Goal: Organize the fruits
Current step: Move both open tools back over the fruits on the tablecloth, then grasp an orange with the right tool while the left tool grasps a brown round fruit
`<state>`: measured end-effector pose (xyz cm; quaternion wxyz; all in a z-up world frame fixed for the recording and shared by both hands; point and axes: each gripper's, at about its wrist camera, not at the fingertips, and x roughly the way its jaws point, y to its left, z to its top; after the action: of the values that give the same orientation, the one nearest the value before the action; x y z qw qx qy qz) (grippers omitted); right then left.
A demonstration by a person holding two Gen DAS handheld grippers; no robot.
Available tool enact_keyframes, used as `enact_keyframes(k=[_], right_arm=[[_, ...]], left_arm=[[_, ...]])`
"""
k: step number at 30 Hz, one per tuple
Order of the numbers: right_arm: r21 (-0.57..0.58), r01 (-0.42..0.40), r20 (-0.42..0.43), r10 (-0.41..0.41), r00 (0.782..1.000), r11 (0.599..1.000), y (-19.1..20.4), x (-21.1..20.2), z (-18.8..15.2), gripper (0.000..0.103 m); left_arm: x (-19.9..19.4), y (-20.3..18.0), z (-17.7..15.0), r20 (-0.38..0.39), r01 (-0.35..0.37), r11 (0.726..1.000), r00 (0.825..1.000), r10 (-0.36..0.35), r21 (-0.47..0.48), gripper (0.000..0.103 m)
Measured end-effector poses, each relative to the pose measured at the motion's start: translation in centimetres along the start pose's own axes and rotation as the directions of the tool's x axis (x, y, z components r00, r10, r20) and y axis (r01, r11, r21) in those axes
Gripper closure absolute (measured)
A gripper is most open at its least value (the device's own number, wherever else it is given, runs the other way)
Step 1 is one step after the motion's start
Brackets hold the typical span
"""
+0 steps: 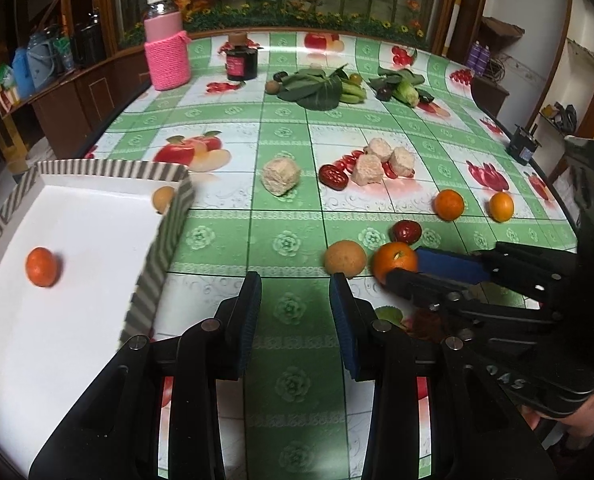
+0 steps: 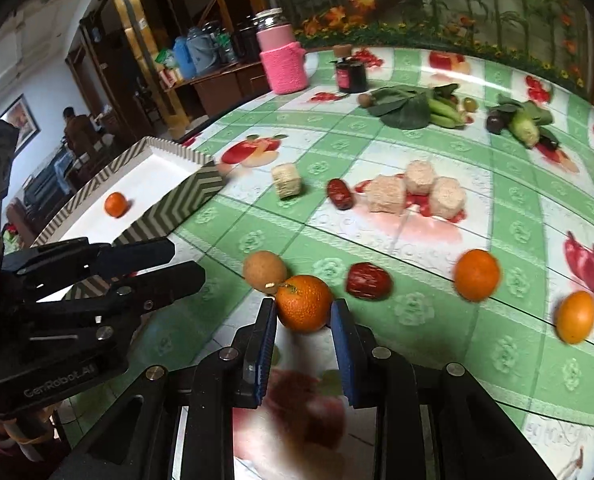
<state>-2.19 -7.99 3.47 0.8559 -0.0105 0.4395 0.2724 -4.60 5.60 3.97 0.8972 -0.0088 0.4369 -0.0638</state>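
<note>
A white tray with a striped rim (image 1: 165, 236) (image 2: 201, 188) sits at the table's left and holds a small orange (image 1: 41, 267) (image 2: 116, 204) and a tan fruit (image 1: 164, 199). My left gripper (image 1: 295, 294) is open and empty over the tablecloth beside the tray. My right gripper (image 2: 303, 310) (image 1: 407, 266) is open with its fingertips on either side of an orange (image 2: 304, 309) (image 1: 395, 262). A tan round fruit (image 1: 345, 260) (image 2: 264, 271) touches that orange. A red date (image 1: 406, 231) (image 2: 368, 281) lies just behind.
Two more oranges (image 1: 449, 205) (image 1: 501, 207) lie to the right. Puffed rice blocks (image 1: 281, 176) (image 1: 381, 160) and another date (image 1: 333, 177) sit mid-table. Leafy greens (image 1: 317, 88), corn (image 1: 407, 94), a dark jar (image 1: 241, 63) and a pink-sleeved jar (image 1: 166, 46) stand at the back.
</note>
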Motion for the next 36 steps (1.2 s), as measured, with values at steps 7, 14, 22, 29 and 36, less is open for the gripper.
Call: enact_keyframes(k=[7,14,22,29,36], right_arm=[[0.069,-0.005,0.036,0.002,0.999,0.998,-2.2,-2.1,-0.5,0.078],[0.080,-0.012,0.022,0.010,1.000,0.997,-2.9,-1.9,-0.7,0.078],[0.052,0.025,-0.017,-0.024,1.000,0.998,-2.6,-0.5,-0.6,0.065],[0.099,-0.024,-0.002,0.025,1.000,0.995,-3.4,-0.3,-0.8,0.072],[0.087,-0.030,0.021,0.028,0.999,0.996,-2.3,-1.4,-0.4,0.072]], left_arm=[[1.5,-1.4,0.9,-0.028,0.060,0.998,0.998,-0.059,0.023,0.068],[3.9,-2.5,1.3,-0.077,0.052,0.997,0.996,-0.048,0.052,0.069],[4.5,-2.1,1.5,-0.079,0.049,0.998,0.996,-0.045,0.042,0.069],[4.5,-1.7,1.5,-0.054,0.094,0.995,0.994,-0.092,0.027,0.072],[2.9,-0.2,0.9,-0.035,0.104,0.994,0.994,-0.104,-0.021,0.076]])
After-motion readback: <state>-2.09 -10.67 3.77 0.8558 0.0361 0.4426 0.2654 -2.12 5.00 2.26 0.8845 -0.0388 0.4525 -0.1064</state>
